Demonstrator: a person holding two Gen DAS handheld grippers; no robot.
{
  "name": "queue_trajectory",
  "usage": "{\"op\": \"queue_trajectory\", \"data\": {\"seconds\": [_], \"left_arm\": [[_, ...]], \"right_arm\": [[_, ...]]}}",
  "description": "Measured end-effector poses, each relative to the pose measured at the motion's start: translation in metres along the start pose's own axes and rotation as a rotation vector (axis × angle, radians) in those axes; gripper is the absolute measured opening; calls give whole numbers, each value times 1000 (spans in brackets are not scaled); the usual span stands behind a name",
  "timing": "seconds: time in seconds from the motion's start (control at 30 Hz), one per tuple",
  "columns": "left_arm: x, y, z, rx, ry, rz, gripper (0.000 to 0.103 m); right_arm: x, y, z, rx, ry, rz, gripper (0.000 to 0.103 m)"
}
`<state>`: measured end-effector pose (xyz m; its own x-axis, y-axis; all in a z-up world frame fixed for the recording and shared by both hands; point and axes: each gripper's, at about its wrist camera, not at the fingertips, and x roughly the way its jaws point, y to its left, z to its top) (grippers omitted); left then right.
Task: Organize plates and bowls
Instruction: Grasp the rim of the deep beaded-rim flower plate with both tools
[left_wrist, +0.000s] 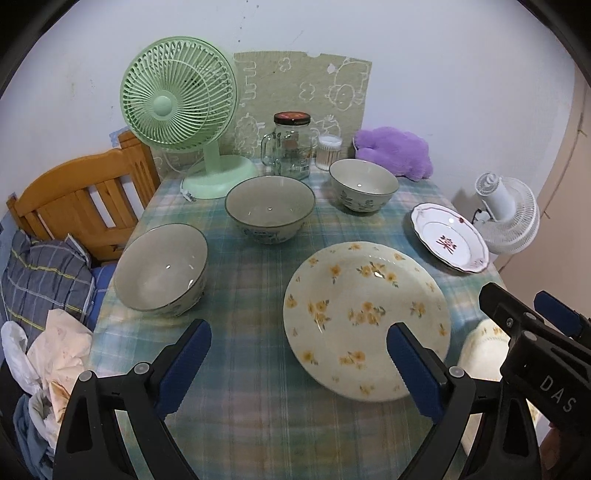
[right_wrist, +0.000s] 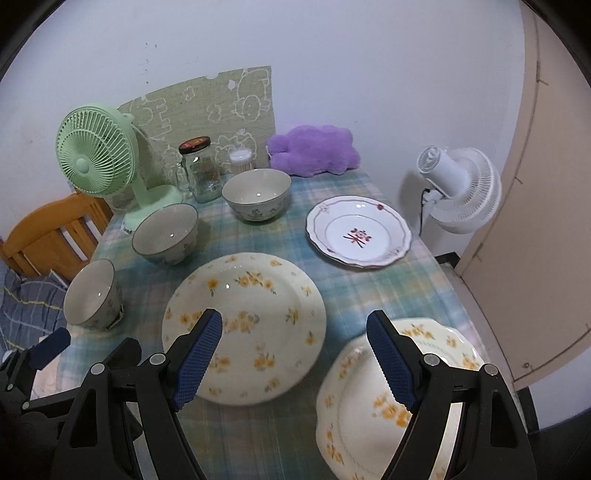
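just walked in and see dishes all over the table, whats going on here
A person is holding a two-finger tool in each hand over a checked tablecloth. Both the left tool and the right tool are open and empty. Nothing is stacked: three bowls stand apart, the large yellow-flowered plate lies in the middle, a second flowered plate sits at the near right, and a white plate lies farther back.

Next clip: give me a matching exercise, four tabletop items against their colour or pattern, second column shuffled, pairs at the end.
Things:
1. desk fan
2. plush toy
3. large round plate
4. scalloped plate

Colour or pattern:
A. white with a red centre motif
B. pale green
C. cream with yellow flowers
D. purple

Pairs: 1-B, 2-D, 3-C, 4-A
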<state>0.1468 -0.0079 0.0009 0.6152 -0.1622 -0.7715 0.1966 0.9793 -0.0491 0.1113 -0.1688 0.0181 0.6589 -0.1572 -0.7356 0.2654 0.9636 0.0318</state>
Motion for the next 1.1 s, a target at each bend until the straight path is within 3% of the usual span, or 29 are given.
{"op": "queue_trajectory", "data": {"seconds": [0.57,1.1], "left_arm": [[98,-14,21,-38,98,102,90],[156,-20,12,-38,211,97,83]], "right_arm": [[104,-7,26,-28,108,21,83],[176,-16,18,-42,244,27,82]]}}
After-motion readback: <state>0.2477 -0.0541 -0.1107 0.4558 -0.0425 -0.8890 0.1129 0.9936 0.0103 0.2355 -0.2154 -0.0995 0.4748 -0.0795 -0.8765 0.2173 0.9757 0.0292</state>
